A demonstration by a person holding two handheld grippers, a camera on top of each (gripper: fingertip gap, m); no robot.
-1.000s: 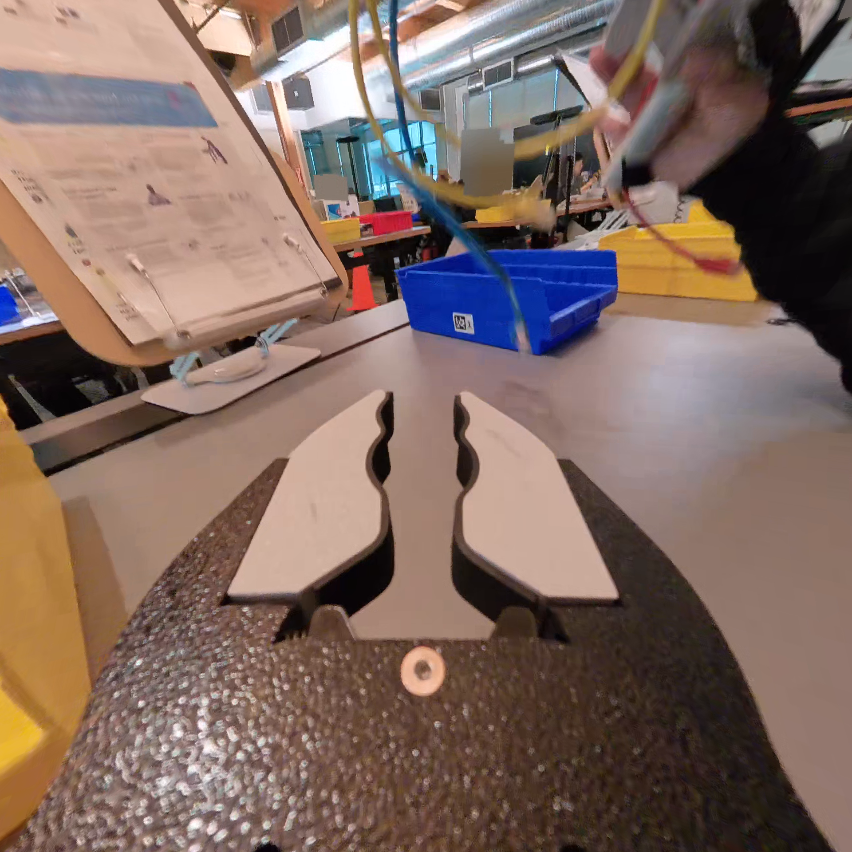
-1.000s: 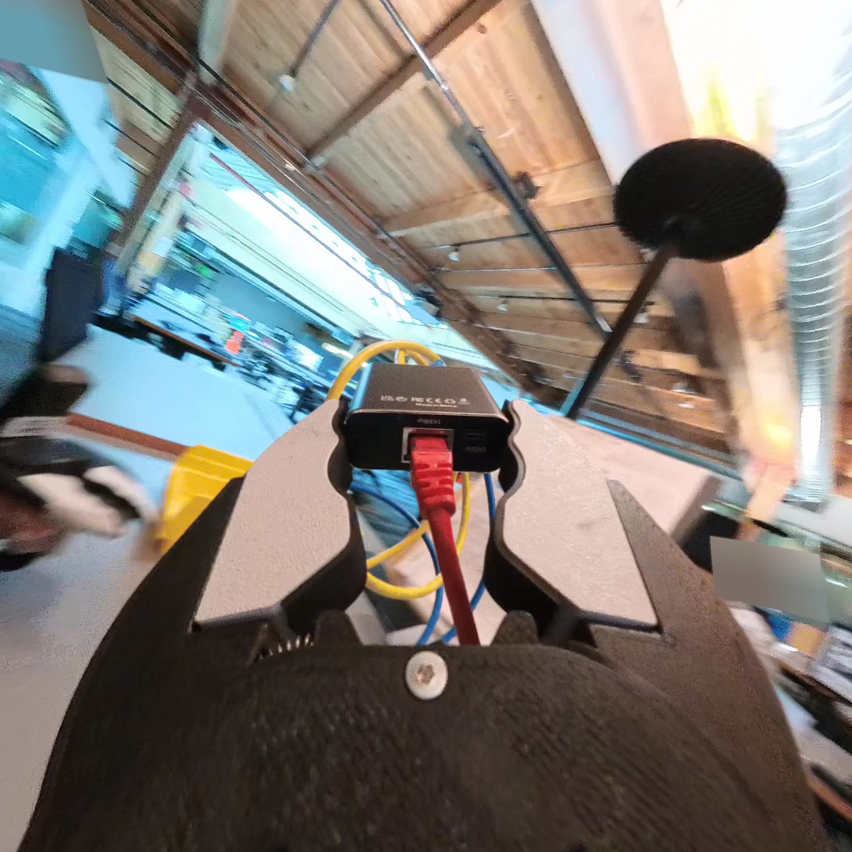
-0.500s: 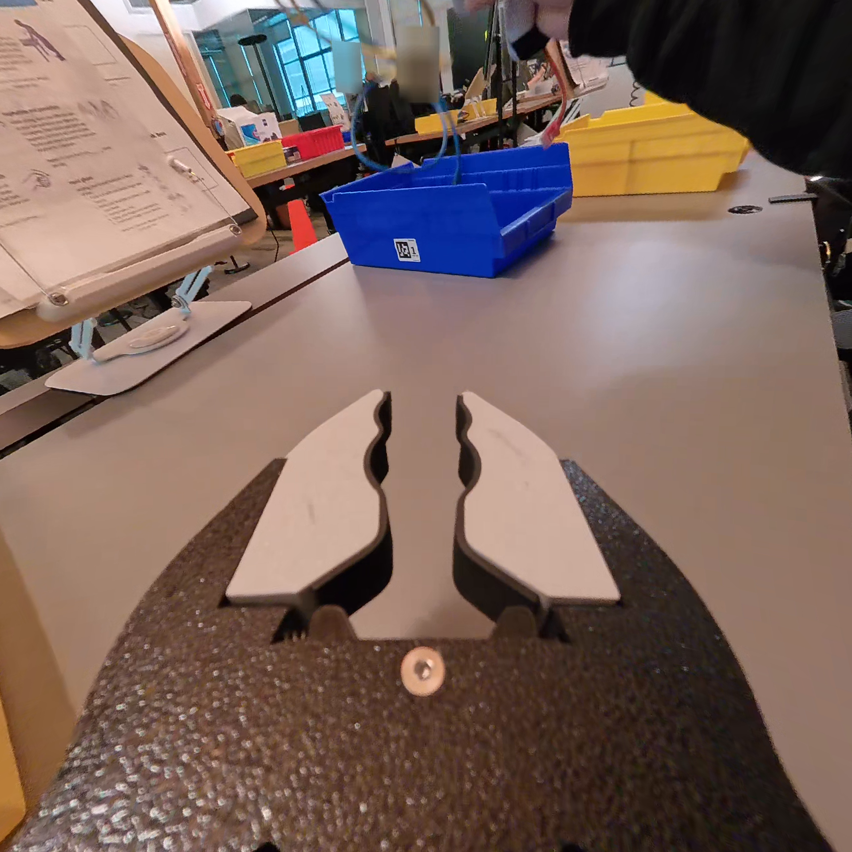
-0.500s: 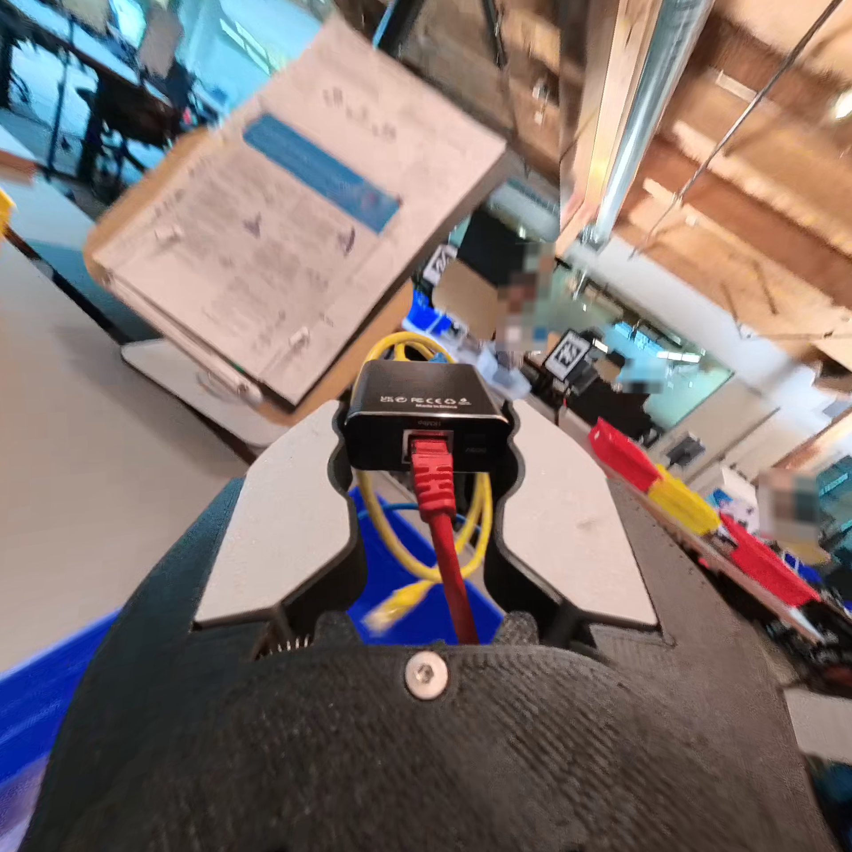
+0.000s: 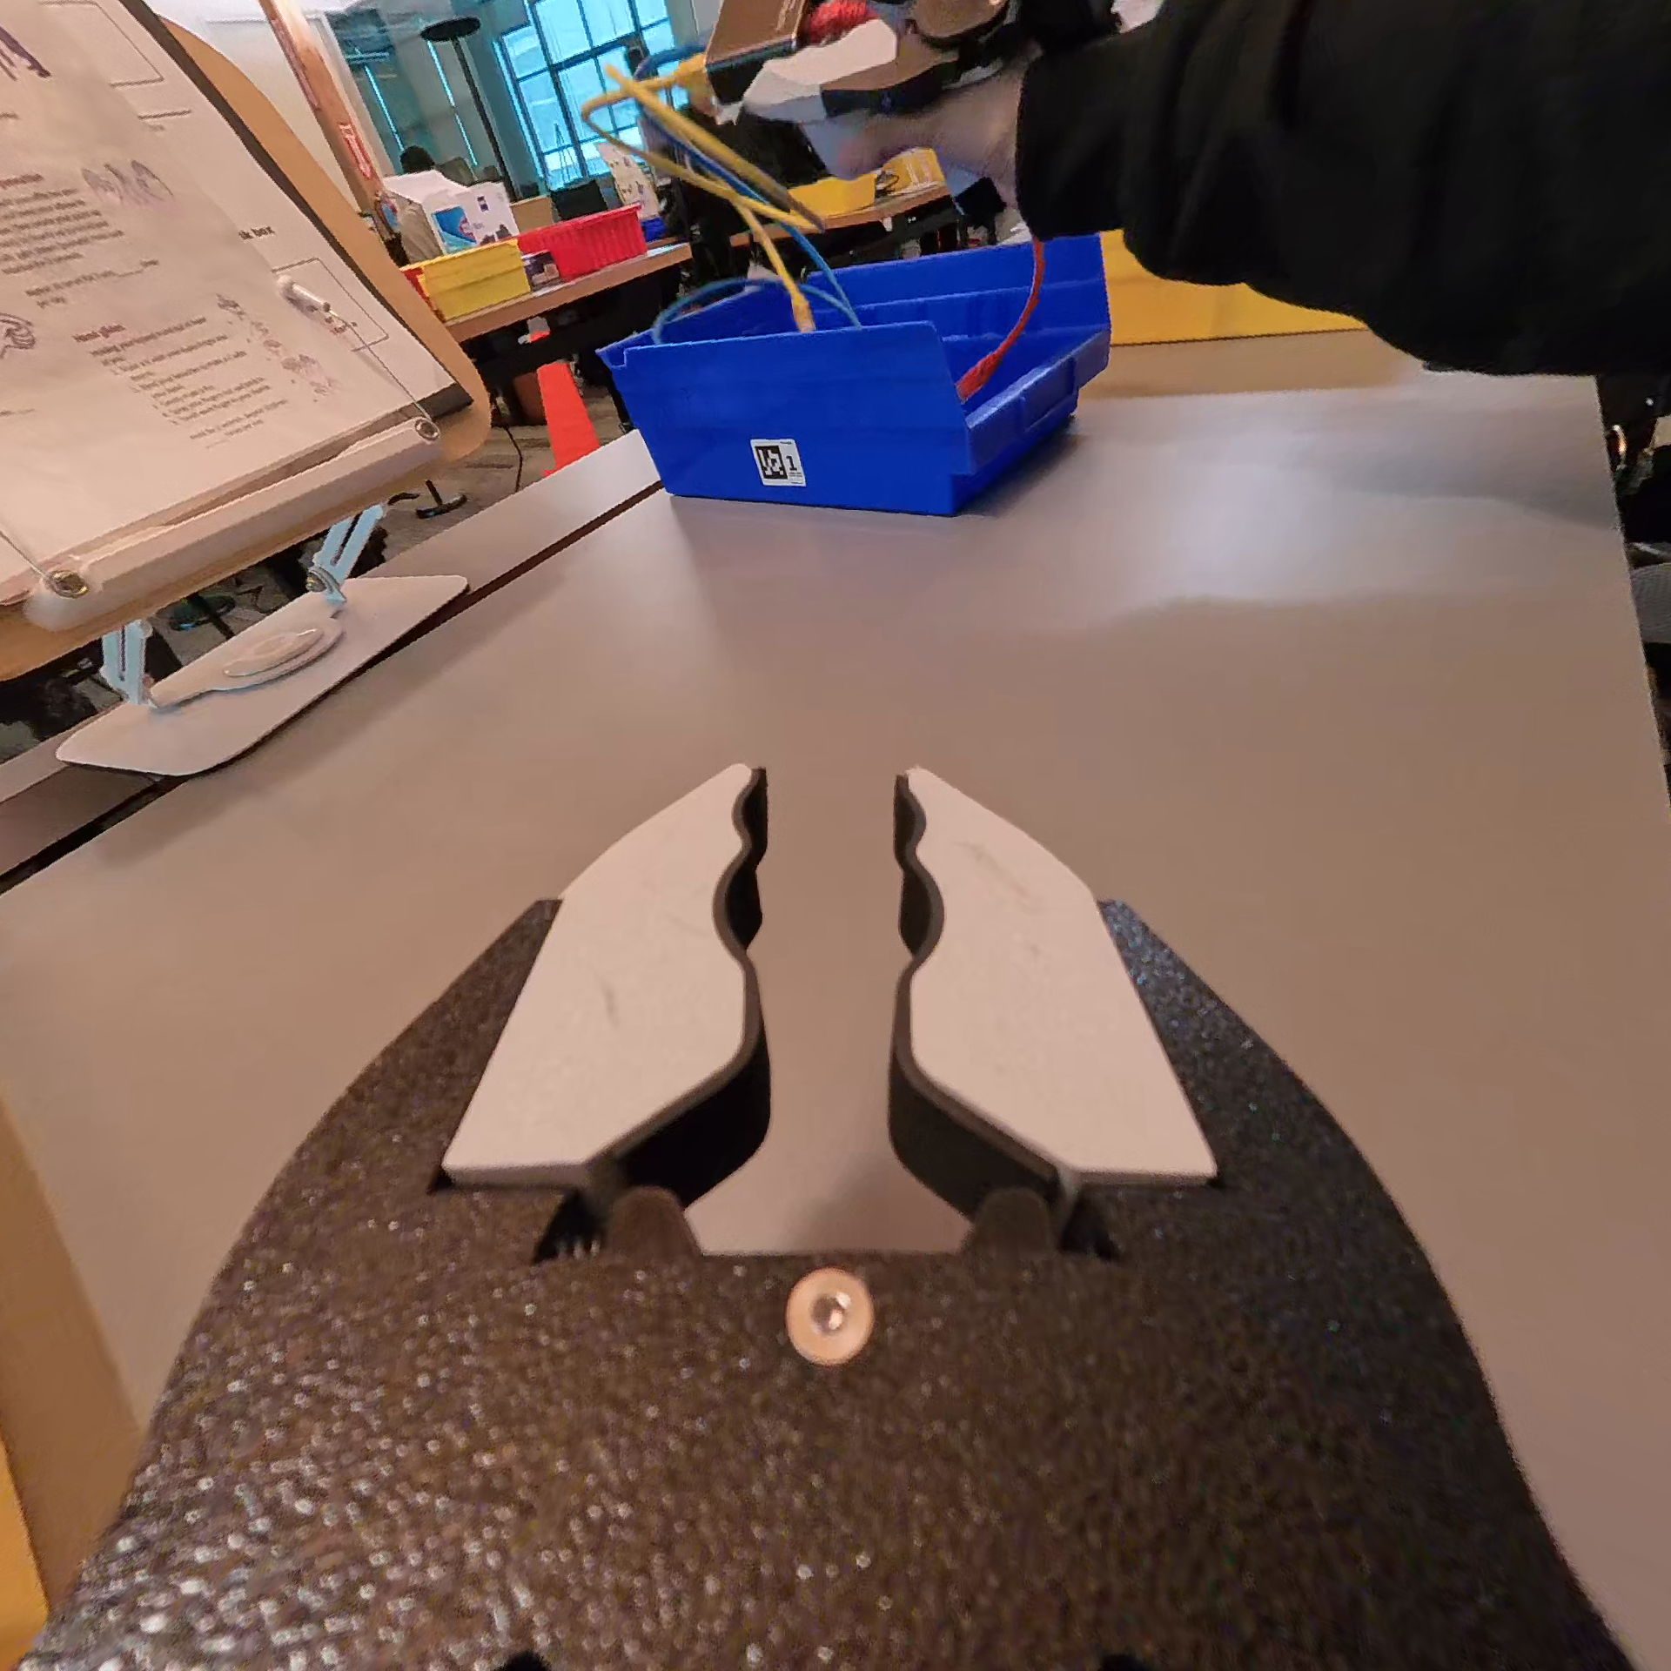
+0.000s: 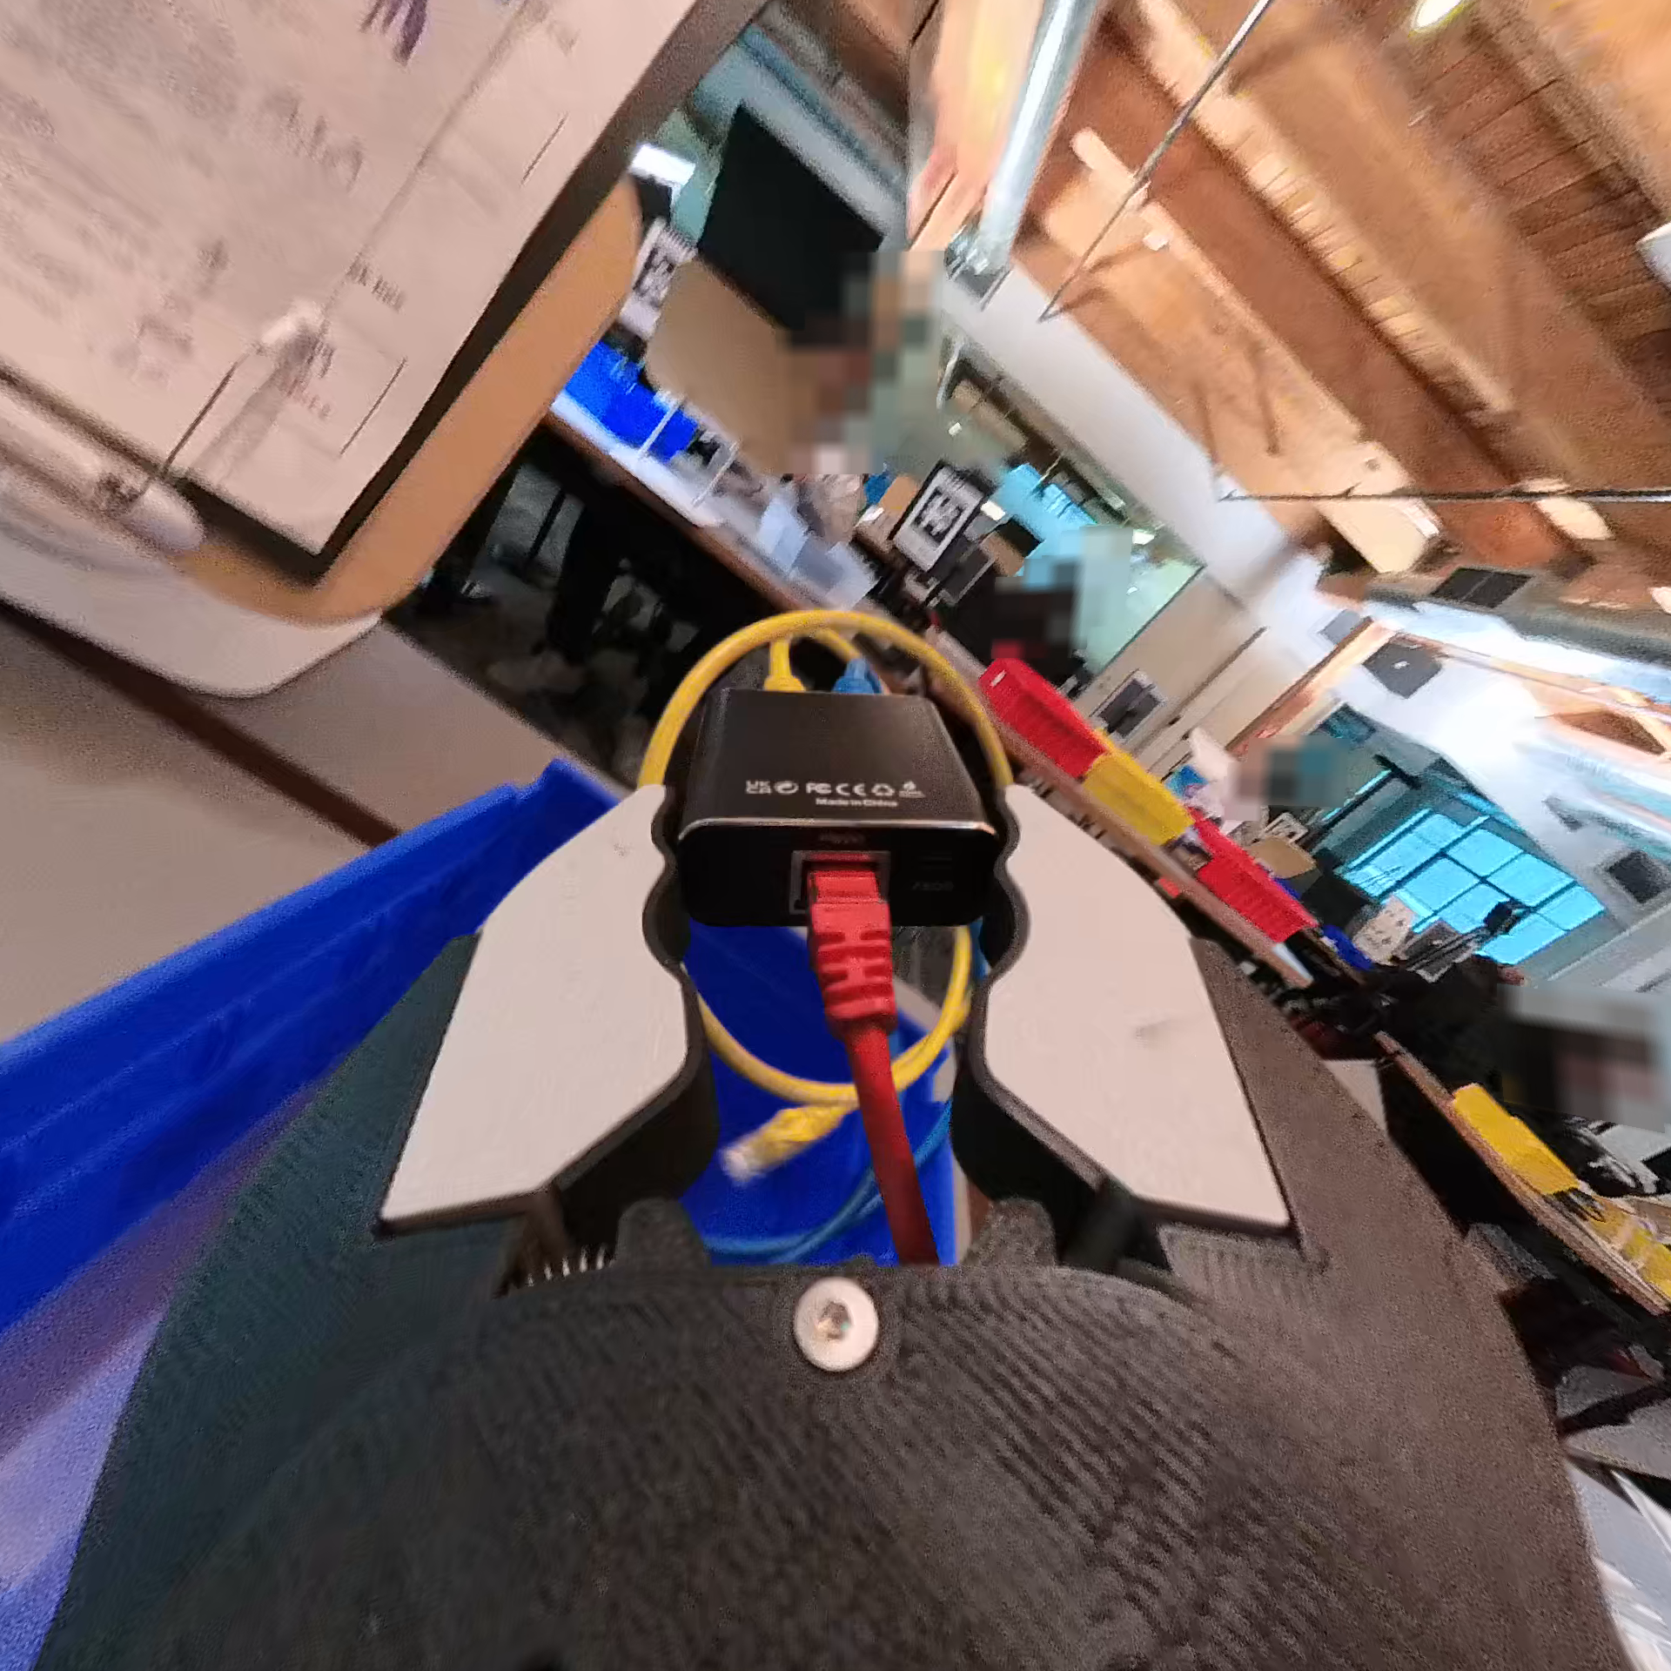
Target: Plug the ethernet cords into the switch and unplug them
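The right gripper (image 6: 836, 859) has its jaws clamped on the black switch (image 6: 827, 778) at centre frame, red cord (image 6: 859, 986) plugged into the near face, yellow cord (image 6: 818, 633) looping out from the far side with a blue cord (image 6: 854, 674) beside it. A second ago that view showed ceiling beams; now the blue bin (image 6: 271, 949) fills the lower left, so the switch has swung down and over the bin. In the left wrist view the switch (image 5: 755, 36) sits at the top edge, cords dangling into the bin (image 5: 859, 407), the loose red end hanging at the bin's right rim. Earlier the bundle was higher and off to the upper right. The left gripper (image 5: 832, 796) hangs low over the grey table (image 5: 1175, 678), jaws narrowly parted, gripping nothing, and it has not changed its gap. Judging by this, the switch looks headed into the bin with three cords still plugged in, so the unplugging appears not yet done, unless this is a reset. The paper stand (image 5: 181, 362) occupies the upper left.
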